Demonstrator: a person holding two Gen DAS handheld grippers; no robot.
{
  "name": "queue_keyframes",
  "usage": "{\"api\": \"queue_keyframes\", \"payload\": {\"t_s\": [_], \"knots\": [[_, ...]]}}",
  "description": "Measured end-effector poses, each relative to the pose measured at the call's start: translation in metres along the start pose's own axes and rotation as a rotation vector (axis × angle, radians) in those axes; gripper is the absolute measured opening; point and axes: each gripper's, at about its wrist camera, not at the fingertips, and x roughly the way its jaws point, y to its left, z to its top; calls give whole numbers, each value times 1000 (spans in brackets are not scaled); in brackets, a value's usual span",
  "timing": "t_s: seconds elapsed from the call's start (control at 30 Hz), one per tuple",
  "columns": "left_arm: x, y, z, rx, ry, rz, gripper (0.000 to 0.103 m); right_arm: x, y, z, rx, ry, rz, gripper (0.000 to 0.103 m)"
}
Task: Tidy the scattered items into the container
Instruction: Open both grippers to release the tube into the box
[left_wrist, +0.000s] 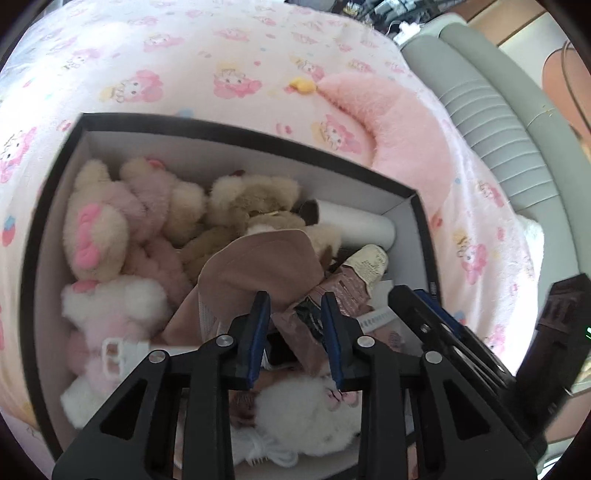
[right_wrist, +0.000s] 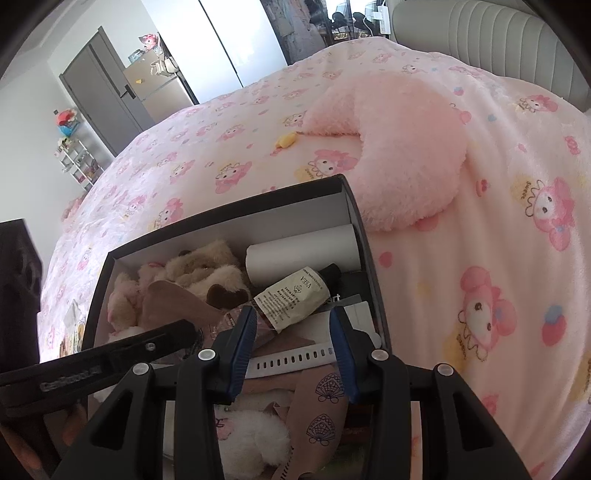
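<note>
Left wrist view: black box (left_wrist: 236, 129) crammed with plush toys (left_wrist: 110, 229), left gripper (left_wrist: 295, 336) narrow, right gripper (right_wrist: 293, 349) half-wide, both empty.

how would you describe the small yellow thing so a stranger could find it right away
Start at the bed cover printed with pink cartoon characters, then find the big pink crescent pillow beyond the box. The small yellow toy lies loose at the pillow's pointed tip, the only yellow thing there.
</note>
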Motion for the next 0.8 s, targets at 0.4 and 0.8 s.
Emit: {"api": "queue_keyframes", "payload": {"t_s": [0.4,0.8], "knots": [[8,-14,-23,69,97,50,27,3,0,-3,-9,54,6,37],[0,-17,-6,68,64,42,27,3,-2,-1,-6,34,0,37]]}}
